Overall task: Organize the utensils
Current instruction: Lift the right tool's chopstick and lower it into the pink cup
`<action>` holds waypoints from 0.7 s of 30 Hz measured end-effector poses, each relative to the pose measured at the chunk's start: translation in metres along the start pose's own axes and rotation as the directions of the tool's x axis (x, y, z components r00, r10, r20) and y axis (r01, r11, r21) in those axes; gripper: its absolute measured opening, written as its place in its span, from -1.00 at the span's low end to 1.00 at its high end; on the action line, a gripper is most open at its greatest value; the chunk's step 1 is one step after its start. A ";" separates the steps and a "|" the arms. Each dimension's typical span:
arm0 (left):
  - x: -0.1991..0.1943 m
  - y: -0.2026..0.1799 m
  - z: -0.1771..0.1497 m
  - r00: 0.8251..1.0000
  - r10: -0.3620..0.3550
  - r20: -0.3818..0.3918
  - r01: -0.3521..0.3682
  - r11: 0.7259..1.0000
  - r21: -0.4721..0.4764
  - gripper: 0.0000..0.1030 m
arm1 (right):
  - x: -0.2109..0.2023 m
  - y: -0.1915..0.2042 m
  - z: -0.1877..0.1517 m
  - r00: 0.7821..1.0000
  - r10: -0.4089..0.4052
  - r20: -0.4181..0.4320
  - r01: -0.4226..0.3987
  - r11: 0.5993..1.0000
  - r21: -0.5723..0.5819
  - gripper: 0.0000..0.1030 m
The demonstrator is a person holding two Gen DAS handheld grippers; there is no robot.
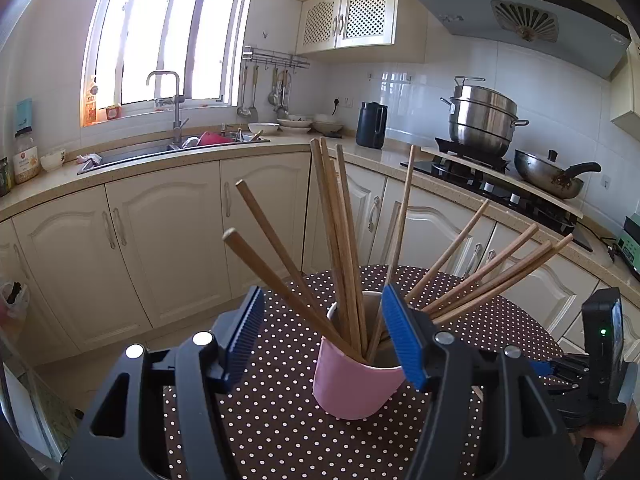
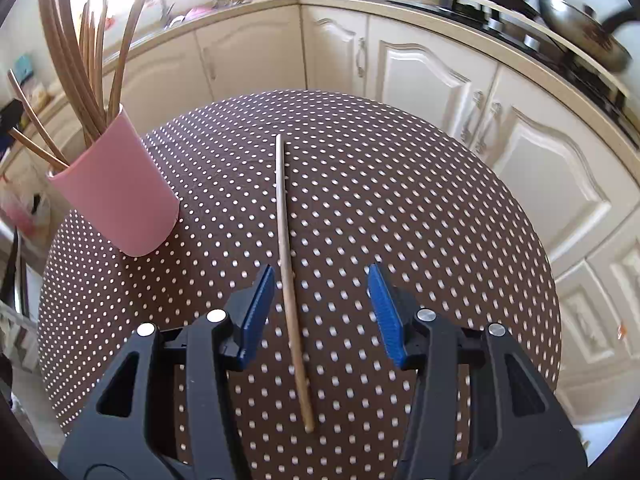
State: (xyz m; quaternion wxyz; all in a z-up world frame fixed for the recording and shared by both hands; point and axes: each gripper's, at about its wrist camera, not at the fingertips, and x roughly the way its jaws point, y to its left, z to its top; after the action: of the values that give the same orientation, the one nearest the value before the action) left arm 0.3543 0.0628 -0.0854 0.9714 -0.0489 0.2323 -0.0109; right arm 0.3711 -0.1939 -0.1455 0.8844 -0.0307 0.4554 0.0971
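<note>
One loose chopstick (image 2: 289,280) lies flat on the round, polka-dotted surface (image 2: 400,200), well right of the pink cup (image 2: 116,192), with bare cloth all around it out to the curved edge. Right tongs (image 2: 322,312) hang apart over its thick end, touching nothing. Left tongs (image 1: 324,340) stand apart either side of the cup, which holds a splayed bunch of wooden chopsticks (image 1: 344,240).

Left gripper (image 1: 322,336): black plastic body with triangular cut-outs, round silver screw heads, ribbed blue finger pads (image 1: 245,334). Right gripper (image 2: 322,312): identical black frame, silver screws, blue ribbed pads (image 2: 385,314). In the left wrist view, its black housing shows a lit green indicator.
</note>
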 end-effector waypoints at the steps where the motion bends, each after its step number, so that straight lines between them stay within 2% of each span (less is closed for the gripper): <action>1: 0.001 0.000 0.000 1.000 0.000 -0.002 0.000 1.000 -0.001 0.17 | 0.007 0.000 0.006 1.000 -0.002 -0.010 0.001 1.000 -0.008 -0.38; 8: 0.008 0.000 -0.001 1.000 -0.003 -0.012 0.003 1.000 0.003 0.17 | 0.046 0.012 0.027 0.996 0.043 -0.080 -0.048 0.997 -0.061 -0.39; 9: 0.009 -0.001 -0.001 1.000 -0.003 -0.014 0.003 1.000 0.006 0.17 | 0.053 0.012 0.029 0.995 0.041 -0.096 -0.047 0.997 -0.061 -0.54; 10: 0.009 -0.001 -0.002 1.000 -0.001 -0.016 0.001 1.000 0.010 0.17 | 0.055 0.012 0.031 0.996 0.036 -0.085 -0.041 0.997 -0.068 -0.79; 11: 0.010 -0.001 -0.003 1.000 -0.002 -0.017 0.002 1.000 0.013 0.17 | 0.057 0.011 0.034 0.995 0.040 -0.087 -0.046 0.997 -0.063 -0.86; 13: 0.011 -0.002 -0.003 1.000 -0.004 -0.019 0.005 1.000 0.014 0.17 | 0.055 0.008 0.035 0.995 0.057 -0.086 -0.062 0.997 -0.050 -0.87; 15: 0.010 -0.002 -0.003 1.000 -0.008 -0.017 0.008 1.000 0.014 0.17 | 0.044 0.002 0.035 0.997 0.069 -0.033 -0.070 0.997 -0.026 -0.87; 17: 0.009 -0.004 -0.003 1.000 -0.011 -0.011 0.011 1.000 0.011 0.17 | 0.024 -0.008 0.029 0.992 0.115 0.047 -0.117 0.993 0.034 -0.87; 21: 0.006 -0.007 -0.002 1.000 -0.021 0.001 0.021 1.000 0.014 0.17 | -0.030 -0.023 0.025 0.954 0.166 0.248 -0.196 0.975 0.101 -0.87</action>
State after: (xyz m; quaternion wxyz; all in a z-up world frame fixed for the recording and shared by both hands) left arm 0.3591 0.0559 -0.0892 0.9716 -0.0446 0.2311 -0.0224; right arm 0.3787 -0.2169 -0.1078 0.9202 0.0782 0.3519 0.1523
